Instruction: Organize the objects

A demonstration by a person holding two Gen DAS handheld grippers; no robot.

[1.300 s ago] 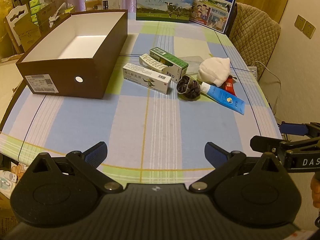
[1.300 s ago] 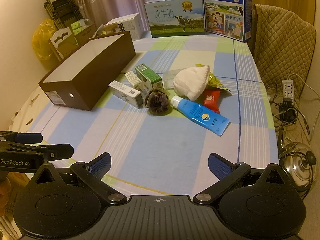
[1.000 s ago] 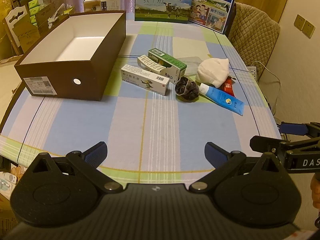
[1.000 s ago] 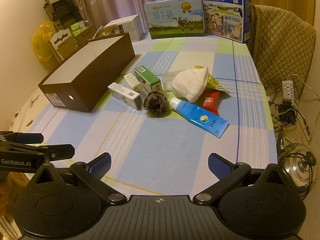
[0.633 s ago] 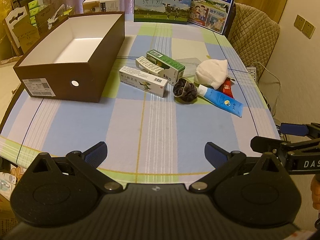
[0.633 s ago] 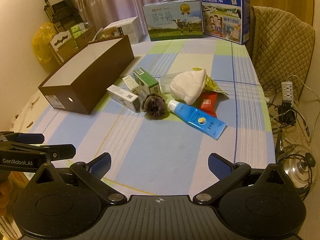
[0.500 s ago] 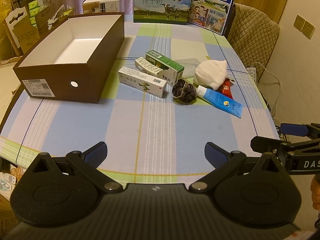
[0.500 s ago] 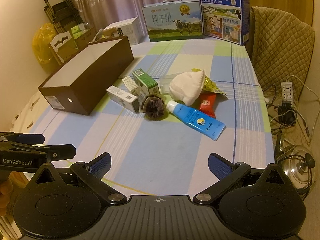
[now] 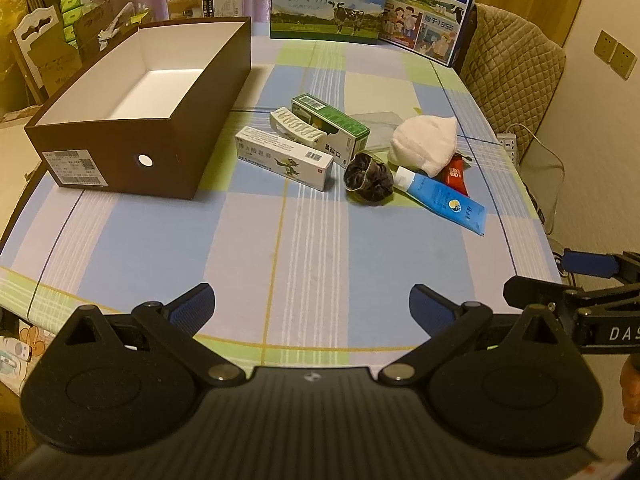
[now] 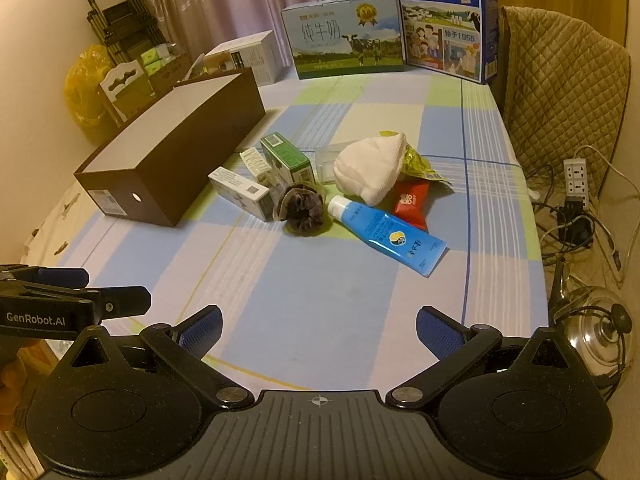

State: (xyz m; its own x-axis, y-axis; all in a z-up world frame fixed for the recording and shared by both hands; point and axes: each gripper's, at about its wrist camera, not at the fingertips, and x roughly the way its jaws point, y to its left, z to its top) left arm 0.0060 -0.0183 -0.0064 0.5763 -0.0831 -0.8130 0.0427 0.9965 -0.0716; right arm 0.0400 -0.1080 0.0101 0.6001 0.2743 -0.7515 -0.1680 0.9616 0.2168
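A cluster of small things lies mid-desk, toward the right edge. The white box [image 9: 285, 158] lies nearest the brown box [image 9: 132, 112], with a white clip [image 9: 294, 128] and the green box [image 9: 332, 130] just behind it, all three touching or nearly so. The dark scrunchie [image 9: 369, 178] sits just right of the white box's end. The blue tube [image 9: 440, 198] lies beside the scrunchie, cap toward it, tail pointing to the desk's right edge. A white cloth [image 9: 426, 142] is bunched behind the tube's cap, partly over a red packet [image 9: 456, 174] and a yellow-green wrapper [image 10: 418, 162]. A clear plastic piece [image 10: 328, 162] lies flat between the green box and the cloth.

The brown box stands open on the left side of the desk [image 9: 160, 252], its white inside bare as far as shows, with a label and a round hole on its near end. Two milk cartons [image 9: 330, 12] [image 9: 432, 28] stand along the far edge, and a small carton [image 9: 206, 0] at the far left corner.

Both tongs hang over the near edge, well apart from everything. The left tongs [image 9: 312, 306] are spread wide with nothing between them; so are the right tongs [image 10: 319, 330]. A quilted chair [image 10: 560, 92] stands by the far right corner, with a power strip [image 10: 576, 176] and a steel kettle [image 10: 596, 330] on the floor.
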